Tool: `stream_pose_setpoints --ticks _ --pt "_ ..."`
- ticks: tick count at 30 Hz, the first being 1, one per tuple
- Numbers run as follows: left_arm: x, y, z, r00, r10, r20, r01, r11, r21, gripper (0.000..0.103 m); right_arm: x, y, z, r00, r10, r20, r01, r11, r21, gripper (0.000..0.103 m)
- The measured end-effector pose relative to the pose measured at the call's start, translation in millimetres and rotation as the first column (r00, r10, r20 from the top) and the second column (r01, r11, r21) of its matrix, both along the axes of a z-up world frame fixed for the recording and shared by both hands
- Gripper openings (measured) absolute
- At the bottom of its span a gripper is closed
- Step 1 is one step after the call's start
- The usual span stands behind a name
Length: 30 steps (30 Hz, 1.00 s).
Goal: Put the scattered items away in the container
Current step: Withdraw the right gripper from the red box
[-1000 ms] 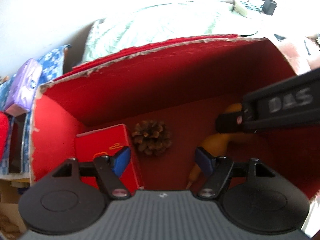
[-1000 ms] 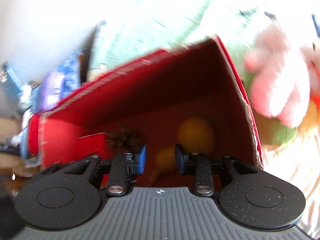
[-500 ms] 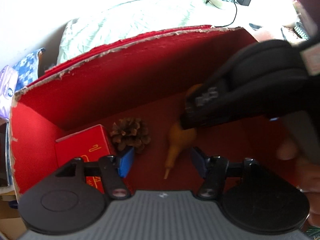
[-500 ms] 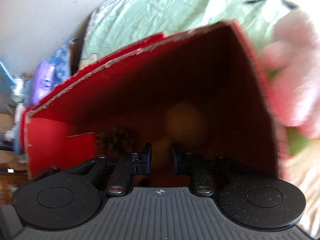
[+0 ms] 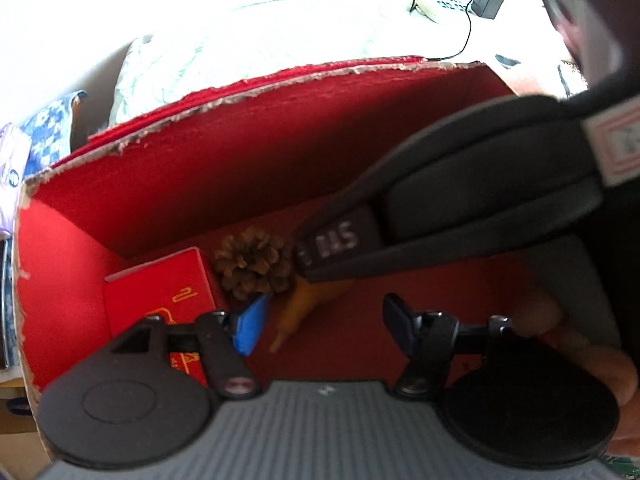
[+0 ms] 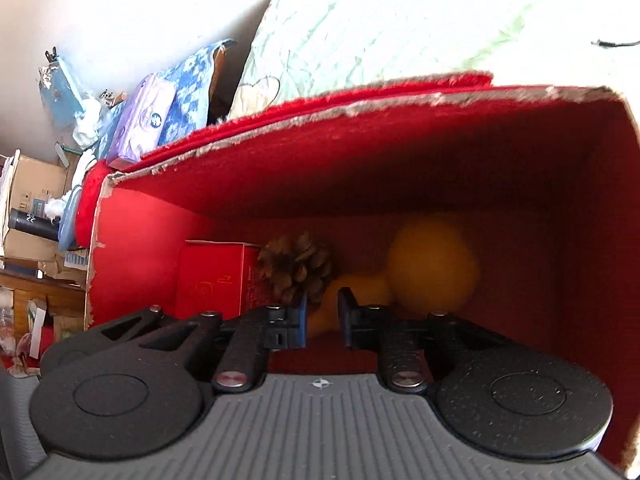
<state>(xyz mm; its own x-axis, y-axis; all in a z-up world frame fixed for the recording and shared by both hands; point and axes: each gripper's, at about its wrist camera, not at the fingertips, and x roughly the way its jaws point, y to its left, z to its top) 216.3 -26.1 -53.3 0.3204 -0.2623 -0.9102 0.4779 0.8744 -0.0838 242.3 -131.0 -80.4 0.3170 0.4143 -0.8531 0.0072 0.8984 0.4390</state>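
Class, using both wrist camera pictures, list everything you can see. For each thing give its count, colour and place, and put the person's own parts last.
Container: one, red, torn rim, open, on the bed.
Small box: one, red with gold marks, container floor, left side.
Pine cone: one, brown, beside the box.
Gourd-shaped item: one, yellow-orange, right of the cone.
Pillow: one, pale green, behind the container.
Tissue pack: one, lilac, on the blue-and-white cloth.
Charger: one, black, far right, cabled.
Cardboard boxes: brown, far left.
Left gripper: black, jaws open.
Right gripper: black, jaws narrowly apart, empty.
Hand: one, lower right.
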Motion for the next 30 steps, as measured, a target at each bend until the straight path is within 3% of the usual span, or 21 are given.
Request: stream_pose_setpoints --ticks 10,15,19,25,30 --pt "-4.9 -0.2 4.8 0.998 0.022 0.062 -0.026 0.998 0.065 0.072 -13.6 -14.9 14.7 0.997 -0.011 0.075 0.015 0.998 -0.054 0.023" --pt "-21.5 -1.9 11.5 0.990 0.070 0.122 -0.081 0.993 0.085 0.073 -29.0 -23.3 21.4 0.994 -0.023 0.110 0.032 0.996 -0.083 0.025" --pt "-37.5 -6.5 14.9 0.983 0.111 0.147 -0.125 0.989 0.085 0.080 -43.1 -28.9 24.5 0.988 -0.053 0.146 0.071 0.991 -0.116 0.030" --pt "-54.3 -0.2 25.7 0.943 0.203 0.263 -0.225 0.973 0.055 0.095 -71.5 -33.4 36.3 0.971 -0.057 0.232 0.092 0.985 -0.147 0.034" --pt "-80.2 5.6 50.3 0.901 0.274 0.336 -0.281 0.959 -0.028 0.098 -97.7 -40.6 51.0 0.946 -0.079 0.315 0.118 0.988 -0.104 0.047"
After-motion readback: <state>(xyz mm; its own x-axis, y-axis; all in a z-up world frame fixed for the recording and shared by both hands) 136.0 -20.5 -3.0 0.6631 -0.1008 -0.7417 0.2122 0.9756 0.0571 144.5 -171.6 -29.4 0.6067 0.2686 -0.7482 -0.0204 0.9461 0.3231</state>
